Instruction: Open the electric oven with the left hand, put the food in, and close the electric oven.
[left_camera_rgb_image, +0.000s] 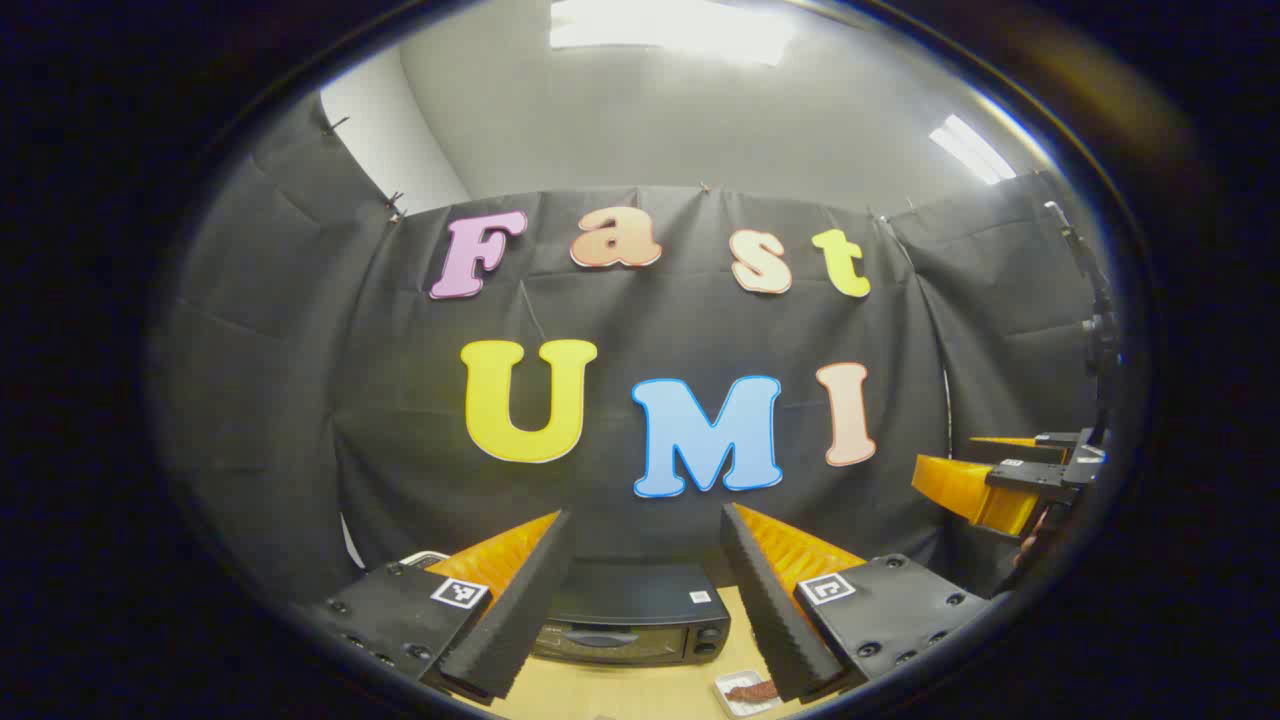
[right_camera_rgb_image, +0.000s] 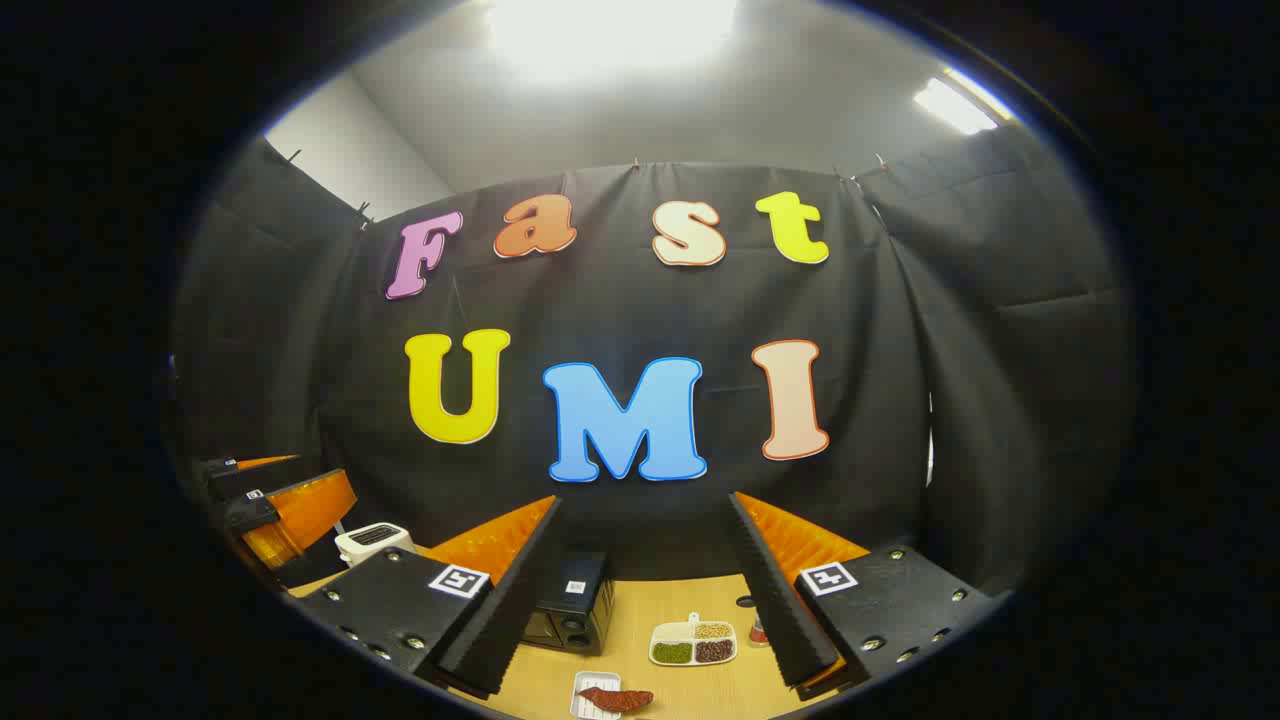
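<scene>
A black electric oven (left_camera_rgb_image: 634, 625) stands on the wooden table (left_camera_rgb_image: 640, 695) below my left gripper (left_camera_rgb_image: 645, 600), its door closed. My left gripper is open and held above the table, empty. To the oven's right a small white tray with a reddish-brown piece of food (left_camera_rgb_image: 750, 692) lies on the table. In the right gripper view the same oven (right_camera_rgb_image: 570, 610) sits left of centre and the food (right_camera_rgb_image: 615, 699) lies on its tray at the bottom edge. My right gripper (right_camera_rgb_image: 645, 590) is open, empty, well above the table. The right gripper (left_camera_rgb_image: 1010, 485) also appears at the far right of the left gripper view.
A white toaster (right_camera_rgb_image: 372, 542) stands at the back left of the table. A white divided dish (right_camera_rgb_image: 694, 642) with green, brown and pale grains sits right of the oven. A small reddish item (right_camera_rgb_image: 758, 630) is partly hidden behind my right finger. The left gripper (right_camera_rgb_image: 280, 505) hangs at far left.
</scene>
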